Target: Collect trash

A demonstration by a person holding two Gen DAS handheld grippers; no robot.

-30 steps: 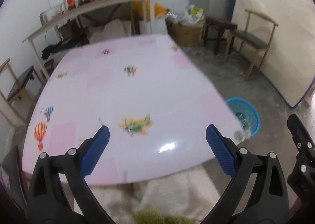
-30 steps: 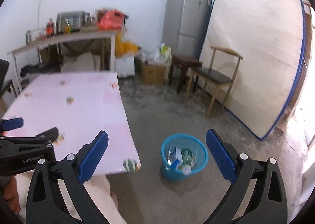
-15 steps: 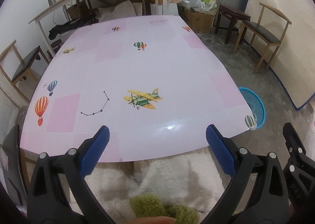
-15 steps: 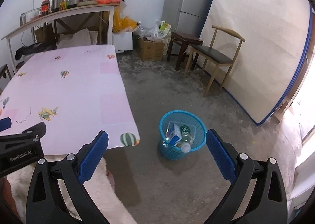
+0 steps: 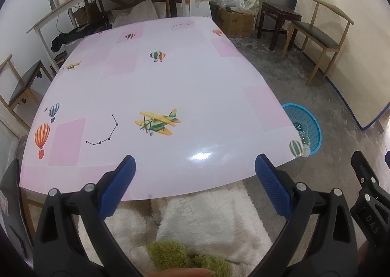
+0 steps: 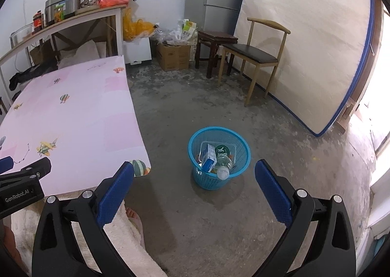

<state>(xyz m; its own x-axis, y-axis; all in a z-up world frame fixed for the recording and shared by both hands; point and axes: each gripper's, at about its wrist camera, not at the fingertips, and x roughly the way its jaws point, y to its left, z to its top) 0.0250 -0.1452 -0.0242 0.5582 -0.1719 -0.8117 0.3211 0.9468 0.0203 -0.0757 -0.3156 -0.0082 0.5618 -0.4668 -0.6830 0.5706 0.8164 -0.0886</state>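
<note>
a blue plastic mesh wastebasket (image 6: pixel 219 157) stands upright on the bare concrete floor, just off the near right corner of the pink tabletop (image 6: pixel 73 116). it is round, wider at the rim than at the base, with an open lattice wall. inside lies the collected trash: a clear plastic bottle (image 6: pixel 223 166) tilted with its white cap toward the near rim, a blue and white carton (image 6: pixel 209 157) leaning beside it on the left, and a dark green round label or lid behind them. from the left wrist view the basket (image 5: pixel 309 128) shows partly behind the tabletop corner.
</note>
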